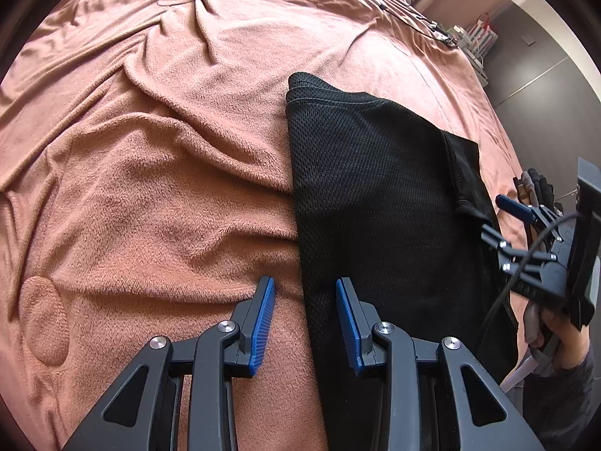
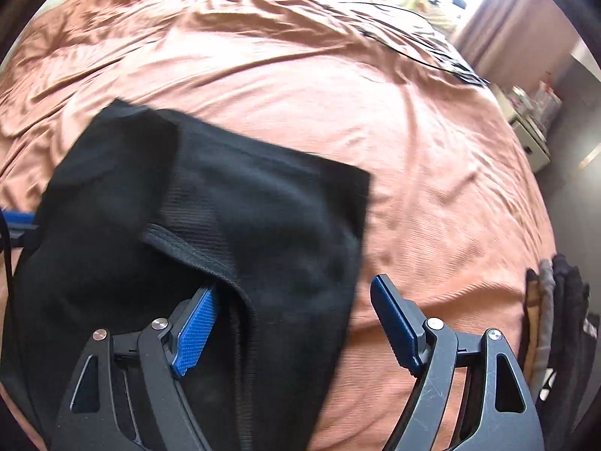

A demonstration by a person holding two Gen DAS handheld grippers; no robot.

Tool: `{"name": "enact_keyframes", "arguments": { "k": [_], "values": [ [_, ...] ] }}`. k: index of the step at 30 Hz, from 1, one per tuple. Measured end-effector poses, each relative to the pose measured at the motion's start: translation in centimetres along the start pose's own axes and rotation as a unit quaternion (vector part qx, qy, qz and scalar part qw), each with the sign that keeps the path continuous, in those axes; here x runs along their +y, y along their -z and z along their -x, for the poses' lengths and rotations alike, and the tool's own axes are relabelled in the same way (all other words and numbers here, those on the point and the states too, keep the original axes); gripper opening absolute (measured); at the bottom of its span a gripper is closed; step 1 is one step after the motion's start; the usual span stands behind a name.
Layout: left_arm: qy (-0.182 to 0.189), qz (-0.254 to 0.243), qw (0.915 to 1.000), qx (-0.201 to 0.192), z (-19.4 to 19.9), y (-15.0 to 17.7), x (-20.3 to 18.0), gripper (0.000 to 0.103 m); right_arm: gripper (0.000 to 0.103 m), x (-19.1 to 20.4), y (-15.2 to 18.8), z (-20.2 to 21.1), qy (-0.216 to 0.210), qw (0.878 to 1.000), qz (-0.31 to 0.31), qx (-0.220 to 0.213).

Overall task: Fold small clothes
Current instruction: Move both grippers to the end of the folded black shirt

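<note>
Black mesh garment [image 1: 368, 203] folded on the bed [image 1: 150, 173].
Left tool [image 1: 305, 300] part-spread astride the garment's edge; right tool [image 2: 296, 312] spread wide, empty.

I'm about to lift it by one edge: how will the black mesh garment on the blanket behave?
The black mesh garment will probably droop limply, since it lies flat with soft folds. Its thin open weave suggests it is light. It may drag on the fuzzy pink blanket instead of sliding freely.

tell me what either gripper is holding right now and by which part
Nothing is held. The left gripper and right gripper both stand open over the black garment.
</note>
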State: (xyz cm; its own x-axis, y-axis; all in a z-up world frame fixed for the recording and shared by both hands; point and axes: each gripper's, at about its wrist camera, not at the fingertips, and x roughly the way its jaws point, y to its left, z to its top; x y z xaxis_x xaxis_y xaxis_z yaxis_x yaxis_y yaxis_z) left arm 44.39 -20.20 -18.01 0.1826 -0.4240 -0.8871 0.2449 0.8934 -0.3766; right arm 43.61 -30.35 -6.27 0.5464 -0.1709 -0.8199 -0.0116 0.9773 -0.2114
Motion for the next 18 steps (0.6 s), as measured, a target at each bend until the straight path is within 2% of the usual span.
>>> {"name": "enact_keyframes", "arguments": {
  "k": [2, 5, 6, 12, 18],
  "values": [
    [0.0, -0.003, 1.0, 0.003, -0.1, -0.2, 0.0, 0.037, 0.078, -1.5, 0.1, -0.2, -0.028, 0.999, -0.046, 0.005],
    [0.004, 0.002, 0.9999, 0.01, 0.0, -0.5, 0.1, 0.037, 0.078, -2.7, 0.5, 0.1, -0.019, 0.997, -0.076, 0.002],
    [0.005, 0.004, 0.9999, 0.012, 0.1, -0.6, 0.1, 0.037, 0.078, -3.1, 0.7, 0.3, -0.033, 0.996, -0.086, 0.0],
    [0.011, 0.013, 0.9998, 0.011, 1.4, -1.3, 0.4, 0.037, 0.078, -5.5, 1.7, 1.3, -0.175, 0.973, -0.148, -0.013],
    [0.022, 0.018, 0.9996, -0.001, 2.1, -2.7, 0.6, 0.037, 0.078, -7.5, 1.7, -0.6, -0.261, 0.949, -0.178, -0.006]
  ]
}}
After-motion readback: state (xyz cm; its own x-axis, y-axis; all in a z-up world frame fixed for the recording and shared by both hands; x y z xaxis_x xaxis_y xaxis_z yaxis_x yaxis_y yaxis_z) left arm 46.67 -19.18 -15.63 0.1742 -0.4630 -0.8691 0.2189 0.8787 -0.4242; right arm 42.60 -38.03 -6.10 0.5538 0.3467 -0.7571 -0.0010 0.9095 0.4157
